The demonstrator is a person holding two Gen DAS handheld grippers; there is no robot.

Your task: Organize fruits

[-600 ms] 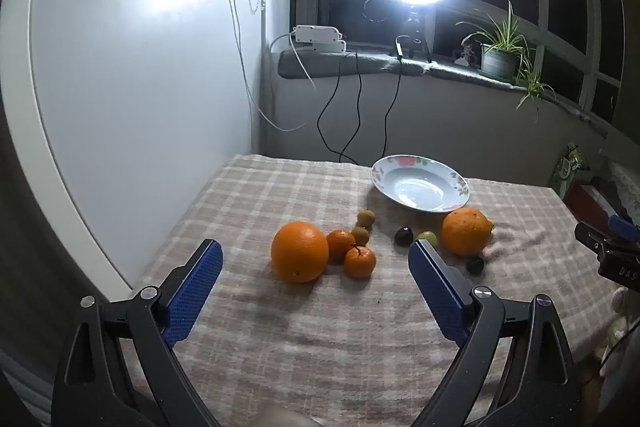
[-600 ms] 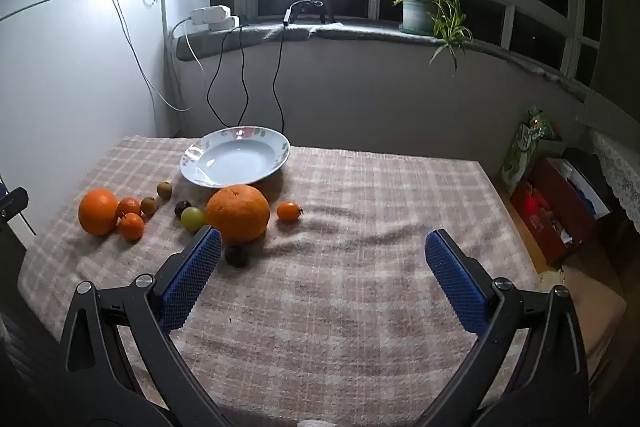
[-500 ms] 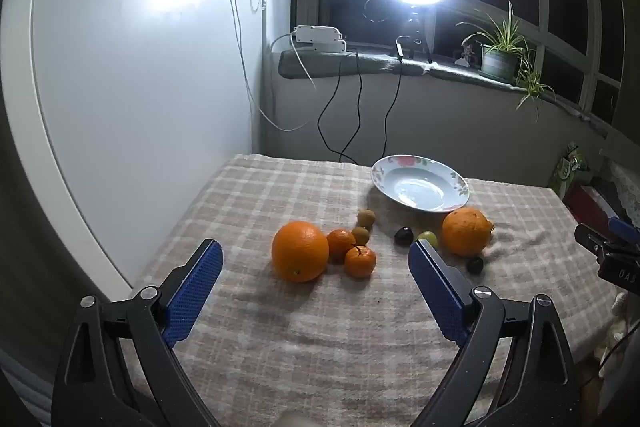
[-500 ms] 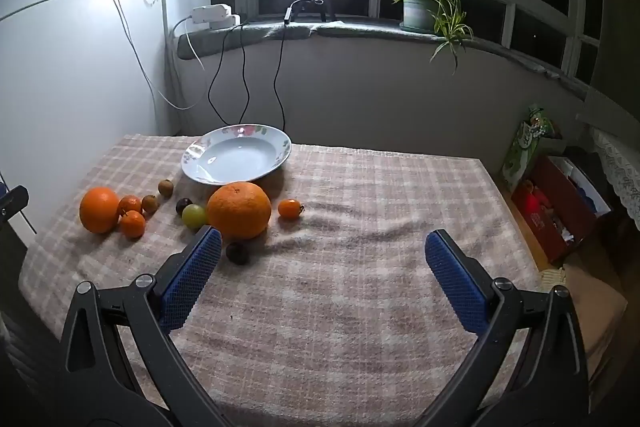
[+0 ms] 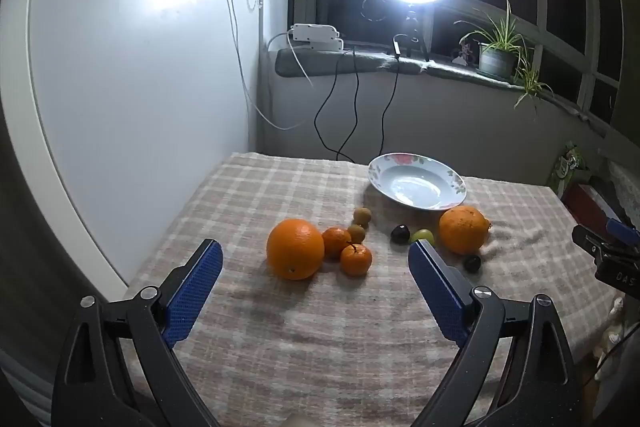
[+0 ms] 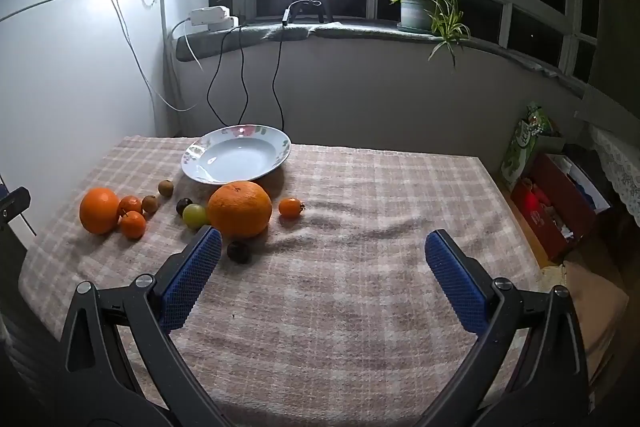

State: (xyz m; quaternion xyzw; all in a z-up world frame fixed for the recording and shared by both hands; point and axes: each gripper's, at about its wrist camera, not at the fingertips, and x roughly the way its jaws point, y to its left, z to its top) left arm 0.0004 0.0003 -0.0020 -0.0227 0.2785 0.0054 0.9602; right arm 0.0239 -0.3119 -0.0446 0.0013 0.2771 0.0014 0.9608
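I see open bench (image 6: 360, 287) cloth right of the big orange (image 6: 239, 209), wide enough for a claw. Left of that orange, the green grape (image 6: 195, 215), dark fruits and small oranges crowd together. Behind it, the floral plate (image 6: 236, 155) blocks the way.

Worktop (image 6: 360, 307): was covered by a beige checked cloth (image 6: 400, 187).
Plate (image 6: 280, 157): stood at the far left, floral-rimmed.
Large oranges: one (image 6: 240, 209) lay just in front of the plate, another (image 6: 99, 210) at the left end.
Small orange fruits: two (image 6: 130, 205) (image 6: 133, 225) lay beside the left orange, one (image 6: 291, 207) right of the middle orange.
Brown fruits (image 6: 165, 187) (image 6: 149, 203): lay near the plate.
Green fruit (image 6: 194, 215): touched a dark one (image 6: 183, 205).
Another dark fruit (image 6: 239, 251): lay nearest.
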